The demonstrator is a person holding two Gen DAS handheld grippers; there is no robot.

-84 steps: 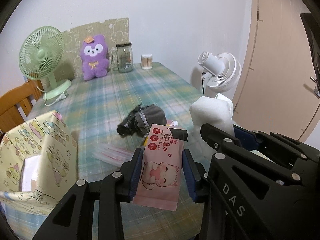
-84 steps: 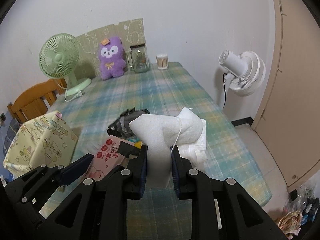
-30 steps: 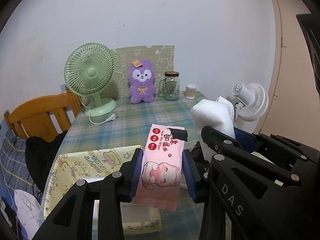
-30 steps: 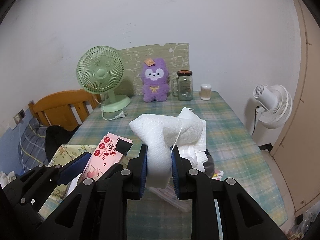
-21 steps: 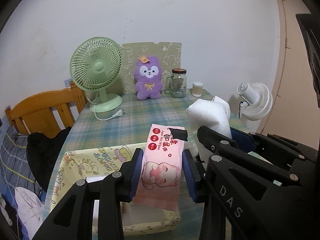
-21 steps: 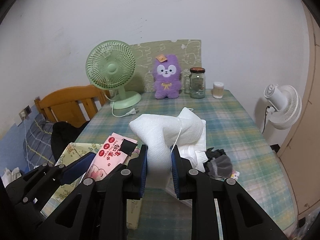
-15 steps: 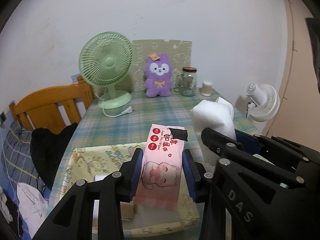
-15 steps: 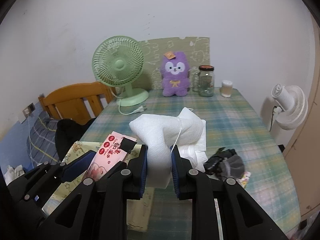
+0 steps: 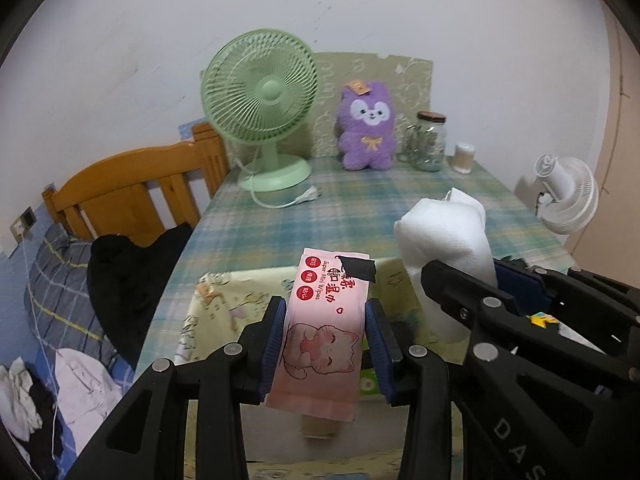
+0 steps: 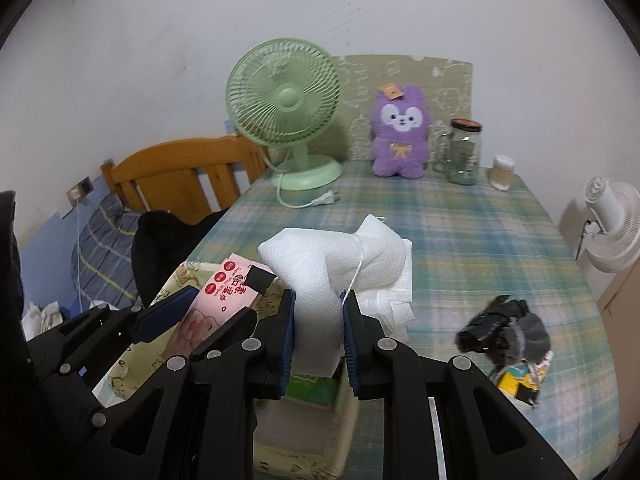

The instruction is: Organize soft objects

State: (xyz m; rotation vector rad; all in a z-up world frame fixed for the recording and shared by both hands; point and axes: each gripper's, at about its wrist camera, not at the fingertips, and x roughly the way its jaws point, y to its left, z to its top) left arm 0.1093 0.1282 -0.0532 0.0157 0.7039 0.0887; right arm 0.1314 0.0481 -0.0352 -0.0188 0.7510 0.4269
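Currently we hold the pink wipes pack (image 9: 320, 332) clamped in the left gripper (image 9: 326, 336), and the white tissue bundle (image 10: 332, 268) pinched narrow in the right gripper (image 10: 319, 332). Both hang over the yellow patterned box (image 9: 228, 300) at the near edge of the desk (image 9: 360, 204); dark socks (image 10: 504, 332) lie right of it.

The wipes pack (image 9: 326, 320) was pink with red lettering and a cartoon cat. The paper towel (image 10: 336, 264) was plain white, the box (image 9: 224, 300) pale yellow with cartoon prints, the tablecloth (image 10: 460, 224) green-blue plaid, the plush (image 10: 401, 136) purple.
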